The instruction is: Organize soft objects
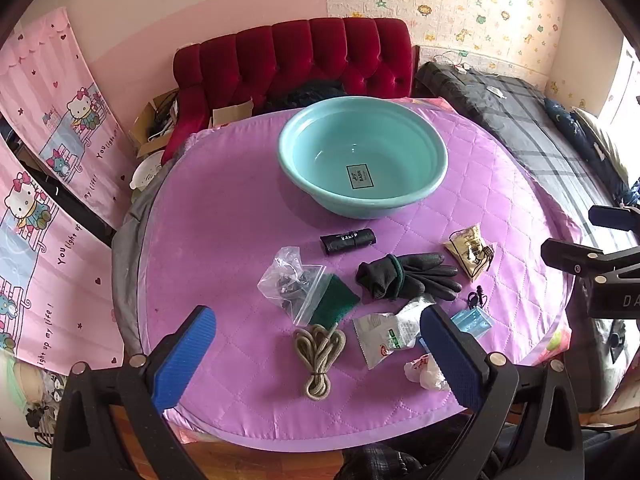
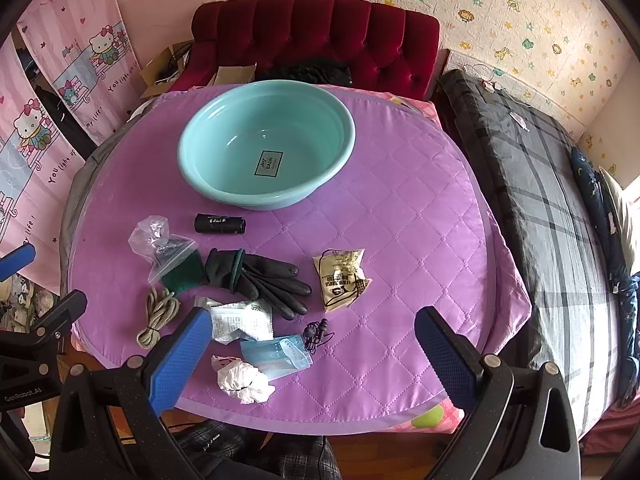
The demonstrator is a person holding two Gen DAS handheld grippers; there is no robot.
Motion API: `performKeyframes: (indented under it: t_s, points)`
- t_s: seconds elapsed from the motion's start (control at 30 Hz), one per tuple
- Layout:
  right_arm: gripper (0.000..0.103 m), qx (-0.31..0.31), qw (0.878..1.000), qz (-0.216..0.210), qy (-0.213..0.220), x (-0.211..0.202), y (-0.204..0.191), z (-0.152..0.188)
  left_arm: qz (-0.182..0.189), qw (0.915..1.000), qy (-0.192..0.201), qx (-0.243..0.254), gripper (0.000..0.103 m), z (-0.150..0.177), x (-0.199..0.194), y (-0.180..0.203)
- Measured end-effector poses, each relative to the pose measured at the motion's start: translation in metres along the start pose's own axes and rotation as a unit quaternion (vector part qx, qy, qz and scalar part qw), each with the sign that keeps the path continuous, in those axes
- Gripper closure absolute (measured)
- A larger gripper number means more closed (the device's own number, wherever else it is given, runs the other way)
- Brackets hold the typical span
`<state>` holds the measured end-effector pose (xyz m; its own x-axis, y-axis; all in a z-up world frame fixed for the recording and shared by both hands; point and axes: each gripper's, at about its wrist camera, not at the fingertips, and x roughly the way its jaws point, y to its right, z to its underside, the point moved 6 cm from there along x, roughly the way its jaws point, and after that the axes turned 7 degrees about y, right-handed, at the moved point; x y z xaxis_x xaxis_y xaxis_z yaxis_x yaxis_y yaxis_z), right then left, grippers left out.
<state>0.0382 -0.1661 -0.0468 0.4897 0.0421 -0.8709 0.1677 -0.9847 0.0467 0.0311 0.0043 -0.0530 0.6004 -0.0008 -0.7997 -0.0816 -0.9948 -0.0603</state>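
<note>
A quilted purple cover (image 1: 224, 216) is being shown spread over a round table, with a red tufted sofa (image 1: 296, 52) behind. Both tools are being held above the near edge: the left gripper (image 1: 316, 344) is spread wide with nothing between its pads, and the right gripper (image 2: 312, 344) is likewise wide and empty. Outward from them, everything is seen lying loose on the cover: cord bundle (image 1: 318, 354), white packet (image 1: 384, 330), crumpled tissue (image 2: 242, 380), blue pack (image 2: 276, 354), black gloves (image 1: 408, 276), zip bag (image 1: 290, 280), tan sachet (image 2: 342, 280), black roll (image 1: 348, 240). The teal basin (image 1: 304, 176), beyond them, is being left empty, so sorting is judged not yet begun.
</note>
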Motion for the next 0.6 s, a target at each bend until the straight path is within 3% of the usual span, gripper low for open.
performKeyframes:
  t_s: [0.6]
  points:
    - [0.0,0.007,1.0,0.0,-0.006,0.0061,0.0056,-0.0006,-0.004,1.0,-0.008,-0.004,0.0,0.0035,0.0088,-0.0028]
